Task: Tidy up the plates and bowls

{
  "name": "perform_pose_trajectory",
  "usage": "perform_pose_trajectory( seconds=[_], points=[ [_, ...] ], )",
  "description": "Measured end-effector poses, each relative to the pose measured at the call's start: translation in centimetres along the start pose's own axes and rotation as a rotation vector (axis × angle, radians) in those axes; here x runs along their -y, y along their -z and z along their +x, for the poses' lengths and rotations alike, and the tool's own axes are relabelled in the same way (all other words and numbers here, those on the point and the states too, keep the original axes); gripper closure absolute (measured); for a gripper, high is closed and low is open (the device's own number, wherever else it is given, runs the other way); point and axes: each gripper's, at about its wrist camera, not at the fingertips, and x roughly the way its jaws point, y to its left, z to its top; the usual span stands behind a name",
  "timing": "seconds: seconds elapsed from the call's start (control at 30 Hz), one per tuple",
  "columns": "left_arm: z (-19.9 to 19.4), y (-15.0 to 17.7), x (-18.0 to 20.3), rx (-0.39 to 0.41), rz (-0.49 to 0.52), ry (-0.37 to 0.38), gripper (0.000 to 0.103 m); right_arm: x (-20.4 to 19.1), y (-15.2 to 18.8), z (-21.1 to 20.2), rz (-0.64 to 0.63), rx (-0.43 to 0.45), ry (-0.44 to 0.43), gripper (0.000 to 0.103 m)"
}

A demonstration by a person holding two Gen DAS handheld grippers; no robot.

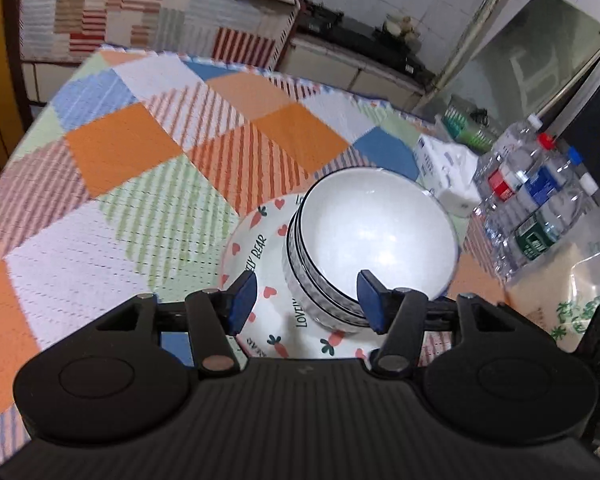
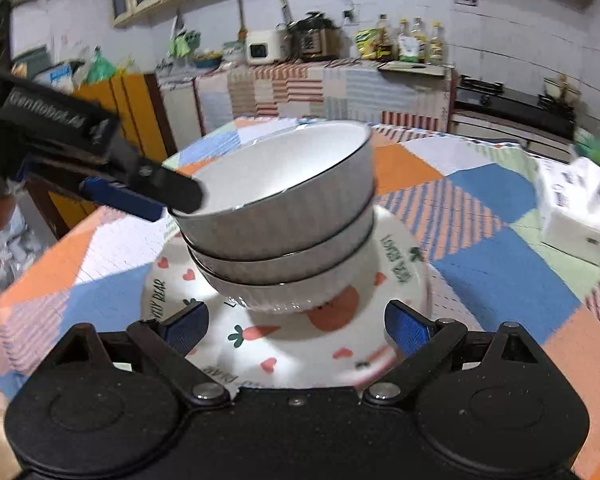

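Three stacked bowls (image 2: 284,216) sit on the carrot plate (image 2: 260,344). Left hand-held gripper (image 1: 306,300) and right hand-held gripper (image 2: 296,326) are spread wide, holding nothing.

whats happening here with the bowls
A person with a gripper in each hand is tidying dishes on a patchwork tablecloth. Three white ribbed bowls are stacked on a carrot-and-heart plate. The left gripper is at the top bowl's rim, one finger over the inside and one outside, jaws apart and not pinching. The right gripper is open near the plate's near edge, holding nothing.
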Motion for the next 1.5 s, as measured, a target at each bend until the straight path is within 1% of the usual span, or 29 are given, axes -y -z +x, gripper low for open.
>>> perform_pose_trajectory(
  seconds=[0.1,0.2,0.3,0.43,0.47,0.53,0.6,0.67,0.7,0.73,0.77,0.83,1.0,1.13,1.27,1.4,1.5],
  points=[
    [-2.6,0.7,0.6,0.048,0.019,-0.026,0.049,0.5,0.3,-2.3,0.061,0.039,0.022,0.006],
    [-5.4,1.2,1.6,0.099,0.055,-0.071,0.049,0.8,0.5,-4.8,0.101,0.086,0.059,0.006],
    [-8.2,1.7,2.9,0.134,0.094,-0.104,0.04,0.7,0.1,-7.4,0.126,0.124,0.101,0.006],
    [-11.6,2.4,4.5,0.159,0.118,-0.139,0.036,-0.2,-1.1,-10.4,0.114,0.15,0.17,0.006],
    [-12.4,2.7,4.8,0.165,0.125,-0.144,0.032,-0.6,-1.3,-11.3,0.115,0.155,0.192,0.005],
    [-13.7,3.1,5.4,0.167,0.134,-0.145,0.029,-1.4,-1.7,-13.0,0.136,0.164,0.234,0.003],
    [-15.0,3.6,5.7,0.171,0.133,-0.143,0.023,-2.0,-2.2,-14.6,0.174,0.167,0.259,0.003],
    [-16.0,4.2,6.0,0.165,0.134,-0.164,0.014,-2.8,-2.7,-16.2,0.19,0.165,0.284,0.003],
    [-16.5,4.6,6.0,0.175,0.128,-0.178,0.013,-3.1,-2.9,-17.0,0.199,0.164,0.308,0.003],
    [-16.9,5.0,6.0,0.183,0.124,-0.191,0.009,-3.4,-3.1,-17.8,0.201,0.165,0.322,0.003],
    [-17.3,5.5,5.9,0.188,0.119,-0.207,0.008,-3.6,-3.0,-18.5,0.203,0.171,0.324,0.003],
    [-17.9,6.1,5.8,0.192,0.122,-0.226,0.008,-4.0,-3.2,-19.9,0.221,0.173,0.325,0.003],
    [-18.5,6.7,6.1,0.168,0.129,-0.241,0.008,-4.7,-3.3,-22.0,0.219,0.149,0.327,0.003],
    [-18.8,6.9,6.6,0.156,0.152,-0.233,0.008,-5.5,-3.6,-23.1,0.203,0.142,0.316,0.003],
    [-19.0,7.3,7.0,0.172,0.162,-0.274,0.008,-6.2,-3.5,-23.4,0.183,0.11,0.314,0.003],
    [-19.0,7.8,6.7,0.178,0.154,-0.313,0.008,-6.8,-3.2,-22.6,0.151,0.049,0.322,0.003],
    [-19.0,8.0,6.4,0.179,0.143,-0.326,0.008,-7.3,-3.0,-22.1,0.136,0.034,0.321,0.003]
  ],
)
